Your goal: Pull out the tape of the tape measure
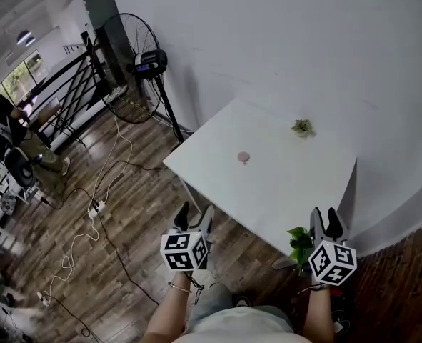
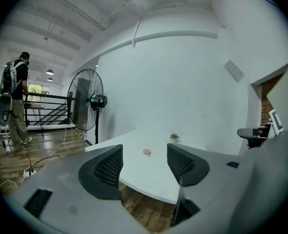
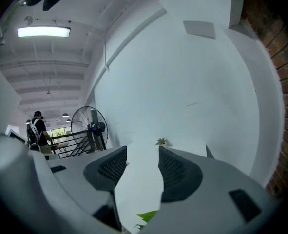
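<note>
Head view: we hold the left gripper (image 1: 196, 214) and the right gripper (image 1: 324, 217) short of the white table's (image 1: 289, 184) near edge, touching nothing. The pink tape measure (image 1: 243, 157) lies near the table's middle, a small plant (image 1: 302, 126) toward its far edge. Left gripper view: we see the jaws apart and empty, the tape measure well beyond them. Right gripper view: we see these jaws apart too, nothing between them.

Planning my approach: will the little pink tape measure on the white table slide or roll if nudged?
The pink tape measure looks like a flat disc lying down, so rolling seems unlikely. It is small and probably light on the smooth white table, so a one-sided push may skate it.
</note>
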Demonstrator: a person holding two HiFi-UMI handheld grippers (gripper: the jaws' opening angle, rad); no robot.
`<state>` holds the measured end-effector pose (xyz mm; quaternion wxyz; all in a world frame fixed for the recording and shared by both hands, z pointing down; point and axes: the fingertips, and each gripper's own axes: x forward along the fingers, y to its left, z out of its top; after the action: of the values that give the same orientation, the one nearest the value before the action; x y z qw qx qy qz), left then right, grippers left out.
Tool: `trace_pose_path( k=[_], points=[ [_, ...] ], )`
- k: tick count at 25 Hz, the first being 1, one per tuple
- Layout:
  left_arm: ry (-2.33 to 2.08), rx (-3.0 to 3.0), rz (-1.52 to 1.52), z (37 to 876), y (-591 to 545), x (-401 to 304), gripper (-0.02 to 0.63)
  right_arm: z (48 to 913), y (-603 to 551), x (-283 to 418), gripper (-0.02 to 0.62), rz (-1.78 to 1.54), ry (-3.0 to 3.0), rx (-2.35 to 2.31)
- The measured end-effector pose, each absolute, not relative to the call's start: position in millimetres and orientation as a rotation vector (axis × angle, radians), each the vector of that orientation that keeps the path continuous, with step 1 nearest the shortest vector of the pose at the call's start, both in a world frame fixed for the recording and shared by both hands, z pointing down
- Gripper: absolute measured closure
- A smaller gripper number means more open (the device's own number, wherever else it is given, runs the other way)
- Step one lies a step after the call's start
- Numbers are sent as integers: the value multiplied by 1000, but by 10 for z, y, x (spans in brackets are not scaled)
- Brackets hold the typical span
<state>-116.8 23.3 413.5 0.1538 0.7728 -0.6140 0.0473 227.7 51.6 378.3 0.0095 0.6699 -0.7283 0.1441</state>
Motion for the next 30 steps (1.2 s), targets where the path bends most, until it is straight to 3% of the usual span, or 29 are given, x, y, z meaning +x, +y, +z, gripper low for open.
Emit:
trace_pose_path(
  k=[30],
  points=[
    [-1455,2400,78,4090,-2460,-2172,342,3490,-1102,1274,385,345,-1946,2409]
  ],
)
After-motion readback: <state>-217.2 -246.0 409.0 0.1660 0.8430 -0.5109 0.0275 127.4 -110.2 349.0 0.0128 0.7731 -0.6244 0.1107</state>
